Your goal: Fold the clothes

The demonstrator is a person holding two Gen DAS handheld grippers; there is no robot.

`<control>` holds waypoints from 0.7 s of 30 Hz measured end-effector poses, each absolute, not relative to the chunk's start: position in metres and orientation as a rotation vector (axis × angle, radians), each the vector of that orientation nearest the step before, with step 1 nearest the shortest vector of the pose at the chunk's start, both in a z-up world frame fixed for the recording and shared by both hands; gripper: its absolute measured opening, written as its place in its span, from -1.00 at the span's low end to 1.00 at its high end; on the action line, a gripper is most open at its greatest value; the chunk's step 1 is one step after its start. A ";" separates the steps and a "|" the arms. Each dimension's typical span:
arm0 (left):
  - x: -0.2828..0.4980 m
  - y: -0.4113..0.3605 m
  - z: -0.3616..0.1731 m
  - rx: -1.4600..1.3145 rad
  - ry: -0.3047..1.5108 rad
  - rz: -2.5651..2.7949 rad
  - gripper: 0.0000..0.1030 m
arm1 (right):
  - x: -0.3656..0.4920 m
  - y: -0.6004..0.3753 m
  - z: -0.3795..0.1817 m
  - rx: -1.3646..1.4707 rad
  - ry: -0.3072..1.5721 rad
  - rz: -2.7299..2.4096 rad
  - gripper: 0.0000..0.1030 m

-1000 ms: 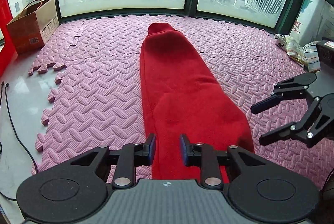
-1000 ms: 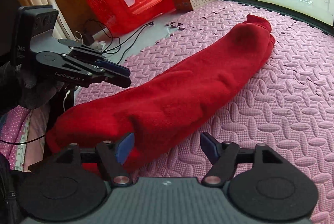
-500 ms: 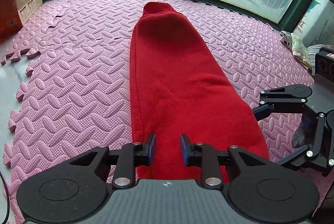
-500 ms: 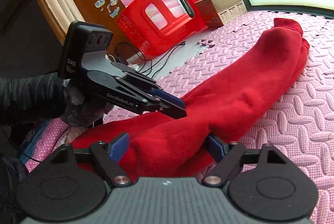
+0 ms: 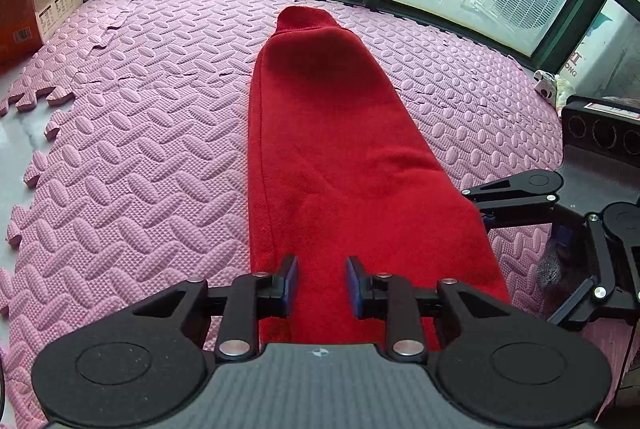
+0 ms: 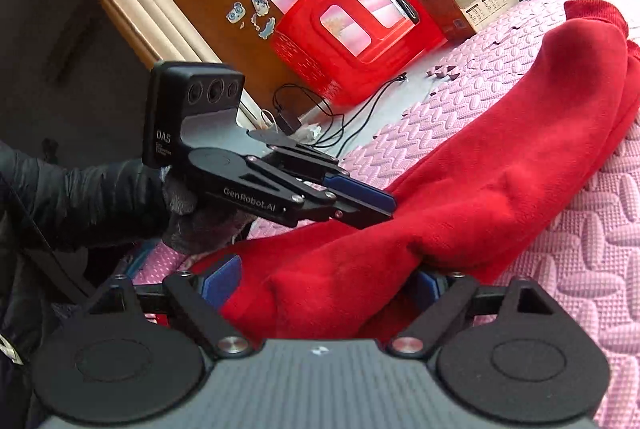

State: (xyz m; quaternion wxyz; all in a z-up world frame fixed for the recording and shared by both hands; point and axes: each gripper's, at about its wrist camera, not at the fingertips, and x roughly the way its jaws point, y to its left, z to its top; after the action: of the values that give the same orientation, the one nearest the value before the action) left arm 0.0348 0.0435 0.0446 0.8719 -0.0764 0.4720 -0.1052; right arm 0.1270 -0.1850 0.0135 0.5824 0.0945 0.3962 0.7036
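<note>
A red garment (image 5: pixel 336 133), folded into a long narrow strip, lies on the pink foam mat (image 5: pixel 132 157) and runs away from me toward the window. My left gripper (image 5: pixel 322 283) stands over its near end with the jaws a little apart and cloth between them; it also shows in the right wrist view (image 6: pixel 360 205). My right gripper (image 6: pixel 320 281) is wide open around the near end of the garment (image 6: pixel 500 165), cloth bunched between its fingers. It shows at the right in the left wrist view (image 5: pixel 560 229).
A cardboard box (image 5: pixel 36 5) stands at the far left of the mat. A red plastic stool (image 6: pixel 360 25) and black cables (image 6: pixel 340 121) lie on the bare floor beyond the mat's left edge. Window frames bound the far side. Cloth items (image 5: pixel 552 85) lie at the right.
Both grippers moved in over the garment's near end. The right gripper, earlier beside the cloth, now straddles it. The left gripper's jaws keep the same small gap.
</note>
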 end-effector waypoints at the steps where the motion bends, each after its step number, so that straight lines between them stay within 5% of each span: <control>1: 0.035 0.043 0.045 -0.159 0.985 -0.219 -0.43 | 0.126 -0.182 0.012 0.219 0.937 1.667 0.74; 21: 0.029 0.038 0.046 -0.083 0.947 -0.223 -0.38 | 0.104 -0.235 0.045 -0.008 0.984 1.484 0.76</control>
State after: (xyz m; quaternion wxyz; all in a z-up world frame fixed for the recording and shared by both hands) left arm 0.0295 0.0378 0.0464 0.8832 -0.0396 0.4550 -0.1070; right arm 0.1039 -0.2353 0.0450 0.6293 -0.0037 0.4295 0.6477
